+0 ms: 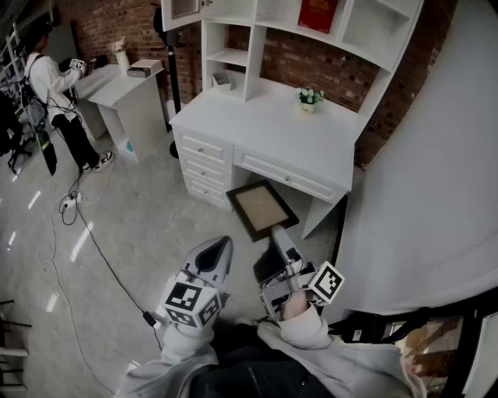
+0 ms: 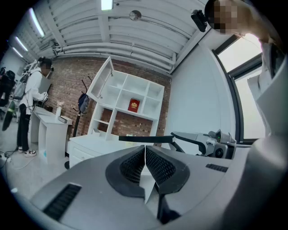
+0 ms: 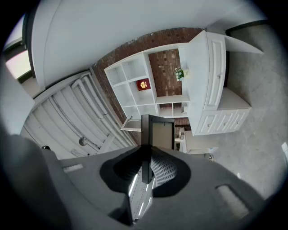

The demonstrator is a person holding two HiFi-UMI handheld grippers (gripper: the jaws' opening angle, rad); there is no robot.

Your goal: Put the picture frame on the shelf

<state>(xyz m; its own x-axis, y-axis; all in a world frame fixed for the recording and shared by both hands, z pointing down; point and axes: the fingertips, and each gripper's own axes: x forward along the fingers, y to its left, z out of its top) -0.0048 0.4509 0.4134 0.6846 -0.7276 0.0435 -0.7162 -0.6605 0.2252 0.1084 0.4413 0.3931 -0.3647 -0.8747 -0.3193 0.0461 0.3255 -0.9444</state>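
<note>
**Right gripper holds the frame short of the desk**

Right gripper [image 1: 282, 239] is clamped on one edge of the picture frame [image 1: 262, 208]; its own view shows the dark border pinched between the two pads, with the frame sticking out ahead of the jaws. The left gripper [image 1: 217, 247] hangs just beside it with its jaws together and nothing between them.

The frame is in the air, lying fairly flat over the floor [image 1: 140, 225], just in front of the desk's [image 1: 272, 132] front edge and near its drawers. It touches nothing but the gripper.

On the desk, a small plant [image 1: 310, 99] stands towards the back right corner. Above the back edge rises the white shelf [image 1: 230, 55], with open compartments and a red book [image 1: 317, 14] standing in an upper one. Farther off at the left, a person [image 1: 47, 82] stands at another desk.

As I judge it, pickup is done. What is left is to lift the frame over the desk, set it in a free compartment and let go.
</note>
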